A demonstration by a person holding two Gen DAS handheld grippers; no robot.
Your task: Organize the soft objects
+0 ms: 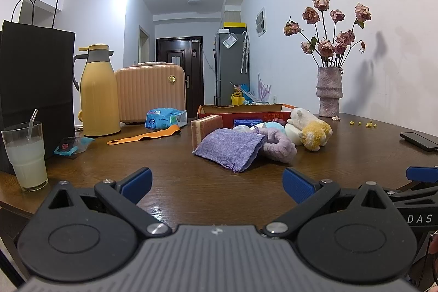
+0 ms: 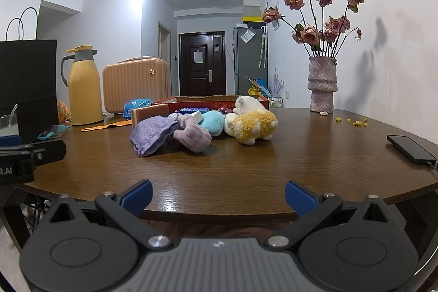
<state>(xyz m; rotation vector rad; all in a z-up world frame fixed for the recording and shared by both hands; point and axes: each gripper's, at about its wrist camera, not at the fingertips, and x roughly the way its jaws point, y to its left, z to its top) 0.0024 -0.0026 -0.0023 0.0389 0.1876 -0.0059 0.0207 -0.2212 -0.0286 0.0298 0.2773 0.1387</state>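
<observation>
Purple pouch flat, drawstring end toward camera.

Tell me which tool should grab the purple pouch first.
Left, probably. The left tool is open, already over the table, with the purple pouch nearly straight ahead. The right tool, also open, sits back at the table edge.

lilac woven pouch, yellow-white plush, perhaps teal plush

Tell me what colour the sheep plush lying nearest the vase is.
Yellow with cream face and feet: the sheep plush, clearest in the right wrist view.
</observation>
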